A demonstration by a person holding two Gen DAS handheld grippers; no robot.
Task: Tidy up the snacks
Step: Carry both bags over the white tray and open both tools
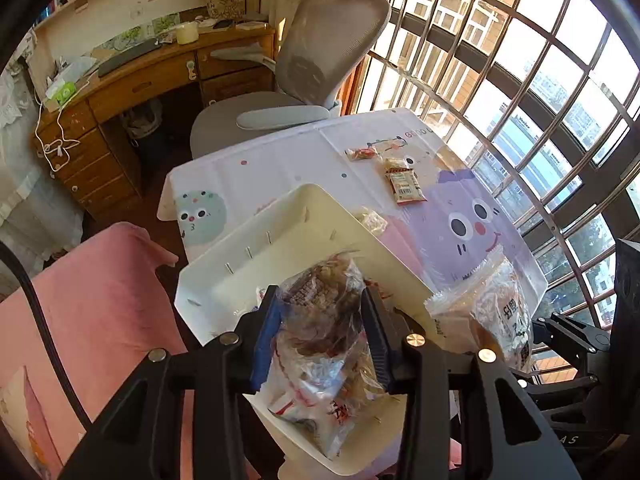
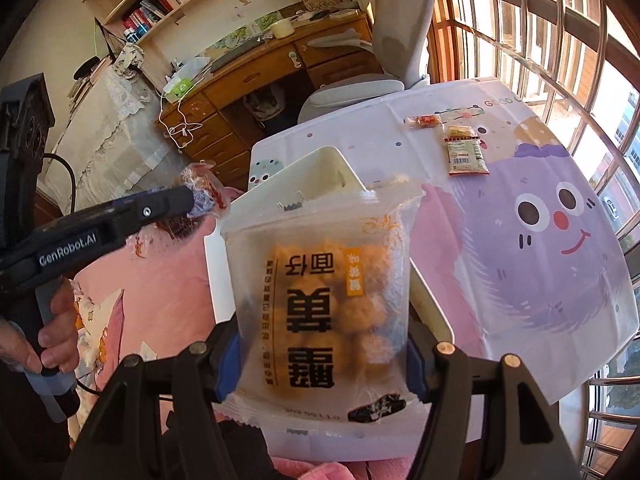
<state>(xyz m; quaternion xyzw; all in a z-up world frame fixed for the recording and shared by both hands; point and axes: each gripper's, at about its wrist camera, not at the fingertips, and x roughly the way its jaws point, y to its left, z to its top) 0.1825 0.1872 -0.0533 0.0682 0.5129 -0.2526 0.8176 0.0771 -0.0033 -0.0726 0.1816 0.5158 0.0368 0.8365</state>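
Note:
My left gripper [image 1: 320,296] is shut on a crinkly clear bag of brown snacks [image 1: 320,320], held over the white plastic bin [image 1: 240,240] at the table's near-left corner. In the right wrist view the left gripper [image 2: 192,200] shows at the left, with that bag [image 2: 200,184] sticking out past its tips. My right gripper [image 2: 324,344] has its blue pads on both sides of a frosted bag of orange puffs [image 2: 320,280] with black lettering, held upright just in front of the bin [image 2: 320,168]. That frosted bag [image 1: 492,312] hangs to the right of the bin.
Small sachets [image 1: 404,188] [image 2: 466,156] and a red-filled packet [image 1: 362,154] [image 2: 424,121] lie on the cartoon tablecloth [image 1: 460,220]. A small clear packet [image 1: 372,220] lies beside the bin. Grey office chair [image 1: 320,60], wooden desk [image 1: 160,76], pink bedding [image 1: 100,300], barred window [image 1: 520,80]. A hand [image 2: 52,332] grips the left handle.

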